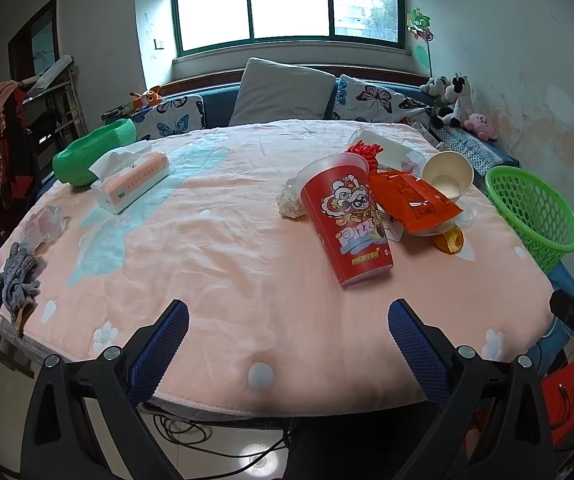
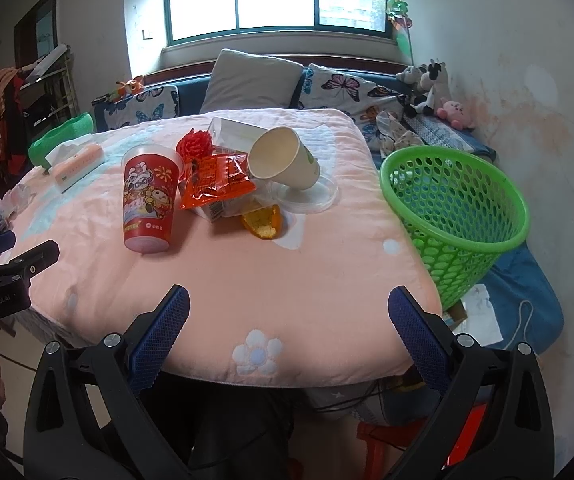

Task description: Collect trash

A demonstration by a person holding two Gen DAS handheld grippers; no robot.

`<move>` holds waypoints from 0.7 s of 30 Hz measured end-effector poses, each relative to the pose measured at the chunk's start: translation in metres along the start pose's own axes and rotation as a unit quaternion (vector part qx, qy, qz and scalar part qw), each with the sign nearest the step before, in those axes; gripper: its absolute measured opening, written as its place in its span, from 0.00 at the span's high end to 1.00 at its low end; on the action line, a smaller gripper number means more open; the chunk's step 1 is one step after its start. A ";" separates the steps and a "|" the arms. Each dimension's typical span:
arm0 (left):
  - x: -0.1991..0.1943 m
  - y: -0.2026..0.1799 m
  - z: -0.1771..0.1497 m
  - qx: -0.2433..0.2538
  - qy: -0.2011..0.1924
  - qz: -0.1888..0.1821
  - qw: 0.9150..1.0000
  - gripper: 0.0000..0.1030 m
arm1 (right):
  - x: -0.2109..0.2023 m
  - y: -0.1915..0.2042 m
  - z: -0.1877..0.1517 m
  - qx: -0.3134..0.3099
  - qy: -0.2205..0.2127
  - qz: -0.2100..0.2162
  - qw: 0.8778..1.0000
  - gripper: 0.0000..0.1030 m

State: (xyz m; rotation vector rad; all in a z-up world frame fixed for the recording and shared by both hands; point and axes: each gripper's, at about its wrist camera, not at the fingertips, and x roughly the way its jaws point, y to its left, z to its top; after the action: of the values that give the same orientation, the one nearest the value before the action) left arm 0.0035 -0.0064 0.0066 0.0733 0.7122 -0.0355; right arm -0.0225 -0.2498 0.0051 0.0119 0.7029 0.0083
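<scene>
A heap of trash lies on the pink blanket-covered table: a red lion-print cup on its side, an orange snack wrapper, a white paper cup tipped over, an orange peel, a red frilly piece and a clear lid. A green mesh basket stands at the table's right edge. My left gripper and right gripper both hover open over the near edge, holding nothing.
A tissue box and a green bowl-like thing sit at the table's far left. A grey rag and crumpled plastic lie at the left edge. Pillows and plush toys line the couch behind.
</scene>
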 end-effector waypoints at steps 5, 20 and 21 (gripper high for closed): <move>0.003 -0.001 0.000 0.000 0.000 0.000 1.000 0.06 | 0.001 -0.001 0.000 0.001 0.001 0.001 1.000 0.04; 0.011 -0.006 0.005 0.001 0.004 -0.005 1.000 0.06 | 0.006 -0.003 0.001 0.003 0.003 0.001 1.000 0.04; 0.012 -0.007 0.005 0.002 0.004 -0.005 1.000 0.06 | 0.006 -0.003 0.001 0.003 0.002 0.000 1.000 0.04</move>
State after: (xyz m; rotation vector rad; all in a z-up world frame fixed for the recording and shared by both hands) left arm 0.0152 -0.0139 0.0026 0.0736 0.7198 -0.0465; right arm -0.0176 -0.2528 0.0021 0.0184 0.7077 0.0067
